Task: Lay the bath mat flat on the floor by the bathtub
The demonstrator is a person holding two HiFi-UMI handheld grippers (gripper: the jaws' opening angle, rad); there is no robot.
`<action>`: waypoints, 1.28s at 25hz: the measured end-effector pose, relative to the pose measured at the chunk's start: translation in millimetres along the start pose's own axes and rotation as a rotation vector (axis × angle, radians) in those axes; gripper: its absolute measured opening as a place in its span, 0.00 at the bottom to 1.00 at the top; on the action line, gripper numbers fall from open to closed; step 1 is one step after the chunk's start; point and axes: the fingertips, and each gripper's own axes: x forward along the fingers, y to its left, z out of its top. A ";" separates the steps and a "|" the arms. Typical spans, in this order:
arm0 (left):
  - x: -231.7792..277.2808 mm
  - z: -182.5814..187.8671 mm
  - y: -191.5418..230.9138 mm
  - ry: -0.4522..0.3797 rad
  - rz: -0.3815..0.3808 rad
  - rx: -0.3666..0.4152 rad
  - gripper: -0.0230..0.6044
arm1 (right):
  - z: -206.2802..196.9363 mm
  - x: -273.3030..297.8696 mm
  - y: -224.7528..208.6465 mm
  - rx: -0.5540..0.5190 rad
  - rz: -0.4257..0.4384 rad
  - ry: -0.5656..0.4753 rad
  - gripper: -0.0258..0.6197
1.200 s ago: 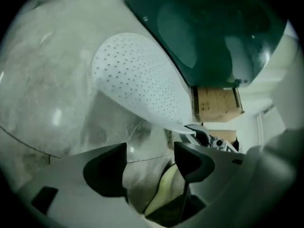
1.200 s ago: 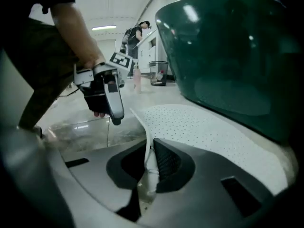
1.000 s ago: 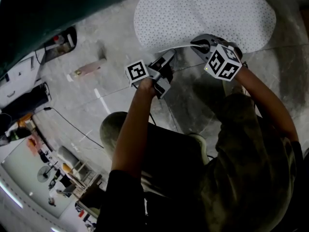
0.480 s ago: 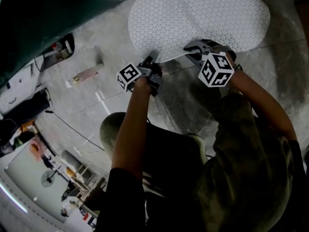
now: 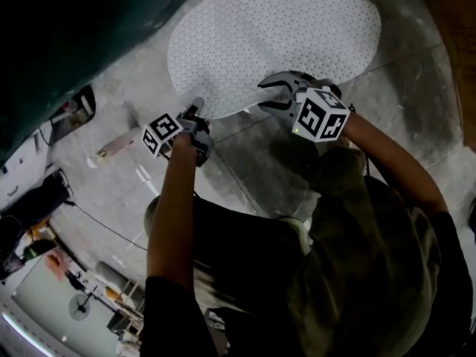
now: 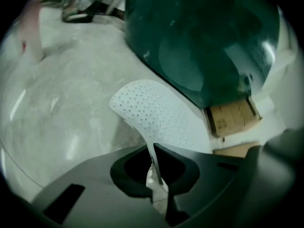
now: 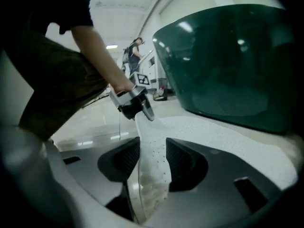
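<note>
The left gripper [image 6: 153, 148] has just been closing, and its 2 jaws now stand pressed together on the thin near edge of the 1 bath mat [image 5: 275, 36], which rises from between them as a curled, perforated white flap. The right gripper [image 7: 153, 151] has just been opening. Its 2 jaws stand apart, and a strip of the same mat edge runs loosely between them without either pad clamping it. Both grippers sit at the mat's near rim in the head view, the left at its lower left corner and the right further along to the right, well apart from each other. Each carries 1 marker cube, so 2 in all: the left cube [image 5: 162, 134] and the right cube [image 5: 321, 117].

The mat is a white oval dotted with small holes. Most of it lies spread on the pale concrete floor [image 5: 245, 162], with only the gripped edge lifted. Its far left side lies just beside the 1 dark green bathtub [image 5: 74, 28], whose rounded wall fills the upper left of the head view.

Past the tub, the left gripper view shows 1 cardboard box [image 6: 235, 118]. The right gripper view shows 1 person [image 7: 134, 51] standing far off in the background.
</note>
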 end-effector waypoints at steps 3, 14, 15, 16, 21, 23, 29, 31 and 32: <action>-2.4 -11.0 2.1 0.080 0.130 0.343 0.09 | -13.2 -55.6 -47.3 0.145 -0.156 -0.147 0.14; -13.4 -24.5 33.0 0.055 0.175 0.305 0.08 | -208.0 -257.8 -271.9 0.785 -0.798 0.071 0.46; -14.6 -26.1 35.0 0.059 0.179 0.301 0.08 | -213.3 -249.7 -275.6 0.807 -0.767 0.084 0.46; -15.3 -28.0 36.4 0.063 0.181 0.295 0.08 | -216.8 -241.6 -278.6 0.818 -0.738 0.098 0.46; -17.0 -41.5 40.7 0.098 0.177 0.287 0.09 | -218.7 -218.9 -283.7 0.834 -0.664 0.138 0.39; -19.3 -46.1 46.3 0.104 0.180 0.261 0.09 | -211.7 -212.7 -281.0 0.811 -0.649 0.137 0.26; -26.7 -46.2 54.2 0.086 0.221 0.290 0.09 | -190.4 -203.2 -282.0 0.754 -0.645 0.112 0.17; -31.4 -41.1 60.0 0.073 0.243 0.321 0.09 | -185.6 -197.2 -279.0 0.771 -0.628 0.092 0.15; -33.9 -39.3 64.0 0.072 0.250 0.324 0.09 | -183.5 -193.4 -276.2 0.778 -0.618 0.084 0.14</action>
